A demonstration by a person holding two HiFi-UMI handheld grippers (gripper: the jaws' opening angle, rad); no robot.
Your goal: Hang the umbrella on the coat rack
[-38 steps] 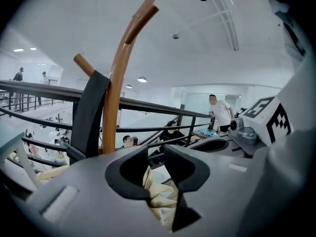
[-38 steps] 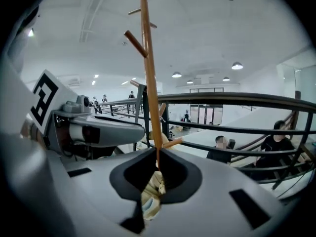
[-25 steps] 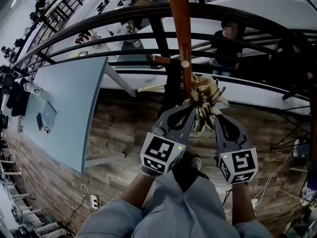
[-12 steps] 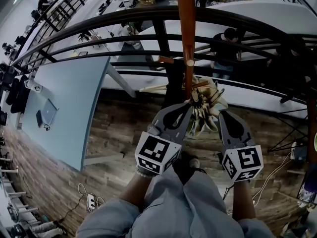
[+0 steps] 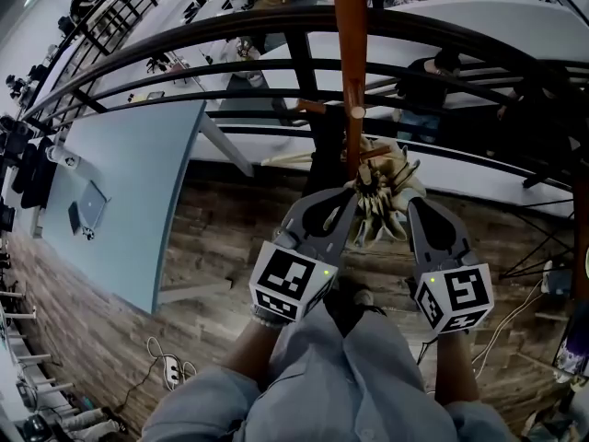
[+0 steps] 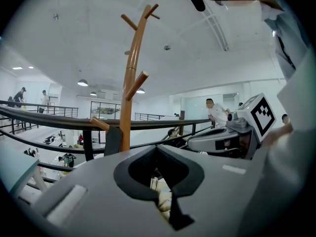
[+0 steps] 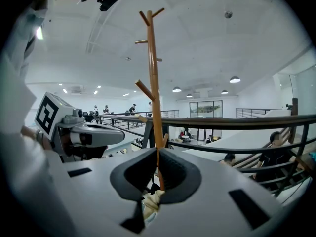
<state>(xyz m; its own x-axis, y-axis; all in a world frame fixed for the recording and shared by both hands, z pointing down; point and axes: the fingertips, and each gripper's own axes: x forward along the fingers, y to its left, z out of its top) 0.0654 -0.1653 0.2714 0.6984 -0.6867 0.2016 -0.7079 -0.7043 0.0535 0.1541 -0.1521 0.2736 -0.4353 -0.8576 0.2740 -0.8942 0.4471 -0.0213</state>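
Head view notes: the left gripper point(image 5: 350, 199) and right gripper point(image 5: 409, 208) are held side by side at nearly the same height, and a folded cream umbrella point(image 5: 382, 191) is bunched between and just ahead of their tips. Both pairs of jaws are pressed together. In each gripper view a fold of cream fabric is seen pinched in the slit behind the pad cut-out, so the umbrella is judged to be carried by its cloth from two sides, probably to keep the bundle steady and level while it is offered up. The wooden coat rack point(image 5: 349, 53) stands directly ahead of the jaws, its pole rising well above them. A lower peg point(image 5: 357, 113) sits just above and beyond the tips, which is judged to be the likely hanging point. The umbrella is not yet hung on any peg. A black railing point(image 5: 184, 49) runs behind the rack. The umbrella's handle, and any strap or loop, cannot be made out: the bundle is largely covered by the gripper bodies, and only dark rib ends and creased cloth are shown. Whether the fabric touches the pole cannot be told. The rack's base is hidden and its top is cut off in the head view.
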